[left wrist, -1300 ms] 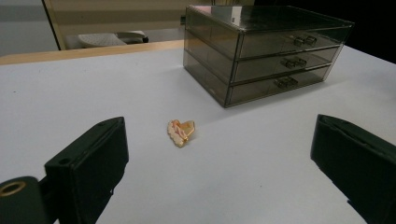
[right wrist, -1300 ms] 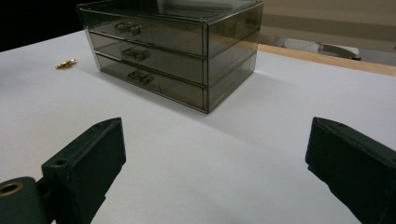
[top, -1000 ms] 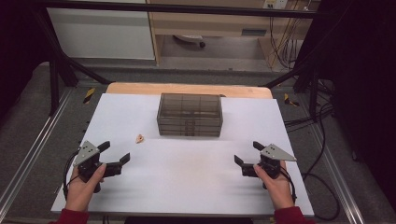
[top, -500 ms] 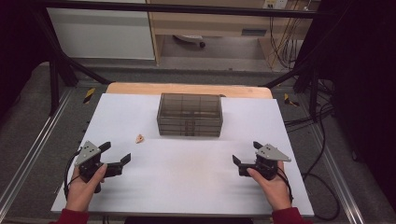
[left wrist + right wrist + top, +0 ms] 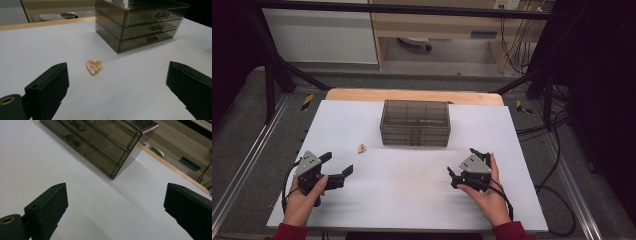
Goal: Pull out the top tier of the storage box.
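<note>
The right gripper [image 5: 460,164] has slid inward and forward since a second ago, off the table's right side toward the middle, and it now tilts toward the drawer box; the left gripper [image 5: 337,166] sits just where it was. Nearest the person, both hands rest low on the white table [image 5: 412,190], red sleeves at the near edge. The left hand [image 5: 304,197] wraps its gripper from behind, jaws spread wide and empty, aimed forward and a little right. The right hand [image 5: 487,192] cups its gripper from the near side, jaws likewise parted with nothing between them, and its view is rolled so the box runs diagonally across the top.

Farther out, the small orange-pink piece [image 5: 93,66] lies alone on the bare sheet, ahead of the left gripper and well apart from it, between that gripper and the box's left corner. Its shape is too small to give a sure long axis. Nothing stands between it and the left jaws.

Beyond it, the smoky three-drawer box [image 5: 415,123] stands square at the table's far middle, long axis left to right, all drawers shut, handles facing the person.
</note>
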`<action>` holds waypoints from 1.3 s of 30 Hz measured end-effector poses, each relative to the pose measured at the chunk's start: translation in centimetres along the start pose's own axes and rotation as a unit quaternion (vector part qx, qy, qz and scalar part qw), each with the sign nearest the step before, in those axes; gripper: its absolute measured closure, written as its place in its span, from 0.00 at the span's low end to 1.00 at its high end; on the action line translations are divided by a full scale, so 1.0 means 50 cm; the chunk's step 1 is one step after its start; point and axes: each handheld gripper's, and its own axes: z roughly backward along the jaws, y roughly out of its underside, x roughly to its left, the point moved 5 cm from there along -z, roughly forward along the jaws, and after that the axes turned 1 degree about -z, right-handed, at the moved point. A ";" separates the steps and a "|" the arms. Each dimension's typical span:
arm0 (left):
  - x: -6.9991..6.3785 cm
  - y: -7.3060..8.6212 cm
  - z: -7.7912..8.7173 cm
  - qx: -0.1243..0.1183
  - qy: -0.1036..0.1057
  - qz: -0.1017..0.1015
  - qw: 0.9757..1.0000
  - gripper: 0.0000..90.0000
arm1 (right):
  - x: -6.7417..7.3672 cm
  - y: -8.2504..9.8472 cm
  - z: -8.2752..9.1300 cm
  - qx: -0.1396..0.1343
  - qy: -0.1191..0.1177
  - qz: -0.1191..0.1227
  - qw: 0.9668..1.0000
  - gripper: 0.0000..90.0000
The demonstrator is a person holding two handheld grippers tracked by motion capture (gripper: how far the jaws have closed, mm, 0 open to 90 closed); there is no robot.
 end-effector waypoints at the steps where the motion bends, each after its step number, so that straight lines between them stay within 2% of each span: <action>1: 0.000 0.001 0.001 0.002 -0.001 0.000 1.000 0.05 | 0.002 -0.004 -0.001 -0.001 0.000 0.002 1.000 0.06; 4: 0.000 0.002 0.003 0.001 -0.001 0.000 1.000 0.05 | 0.011 -0.015 -0.005 -0.001 -0.001 0.010 1.000 0.06; 6: 0.001 0.001 0.002 0.001 -0.001 -0.002 1.000 0.05 | 0.022 -0.024 -0.012 0.002 -0.005 0.028 1.000 0.06; 16: 0.000 0.005 0.001 0.009 -0.002 -0.004 1.000 0.05 | 0.038 -0.057 -0.037 0.002 -0.013 0.053 0.999 0.08; 17: 0.000 0.005 0.002 0.008 -0.002 -0.003 1.000 0.05 | 0.043 -0.064 -0.044 0.007 -0.009 0.067 0.998 0.09; 18: 0.001 0.004 0.004 0.007 -0.005 -0.006 1.000 0.05 | 0.043 -0.064 -0.044 0.007 -0.009 0.067 0.998 0.09; 19: 0.001 0.003 0.004 0.006 -0.004 -0.008 1.000 0.05 | 0.050 -0.074 -0.051 0.006 -0.003 0.084 0.996 0.11; 20: 0.001 0.003 0.003 0.005 -0.003 -0.008 1.000 0.05 | 0.050 -0.074 -0.051 0.006 -0.003 0.084 0.996 0.11; 23: 0.001 0.003 -0.001 0.007 -0.004 -0.009 1.000 0.06 | 0.063 -0.090 -0.062 0.005 -0.002 0.106 0.994 0.12; 26: 0.002 0.000 0.003 0.000 -0.008 -0.010 1.000 0.06 | 0.068 -0.098 -0.065 0.003 -0.004 0.109 0.994 0.12; 27: 0.002 -0.001 0.004 -0.001 -0.008 -0.010 1.000 0.06 | 0.072 -0.104 -0.070 0.002 0.000 0.120 0.993 0.12; 32: 0.003 0.001 0.007 0.002 -0.011 -0.008 1.000 0.06 | 0.080 -0.106 -0.084 0.007 0.001 0.132 0.991 0.13; 33: 0.002 0.001 0.007 0.001 -0.010 -0.009 1.000 0.06 | 0.084 -0.106 -0.089 0.008 0.007 0.144 0.990 0.16; 37: 0.001 0.002 0.001 0.004 -0.004 -0.010 1.000 0.06 | 0.084 -0.103 -0.098 0.012 0.018 0.149 0.989 0.18; 39: 0.002 0.003 0.000 0.007 -0.005 -0.011 1.000 0.06 | 0.087 -0.105 -0.099 0.008 0.024 0.160 0.987 0.21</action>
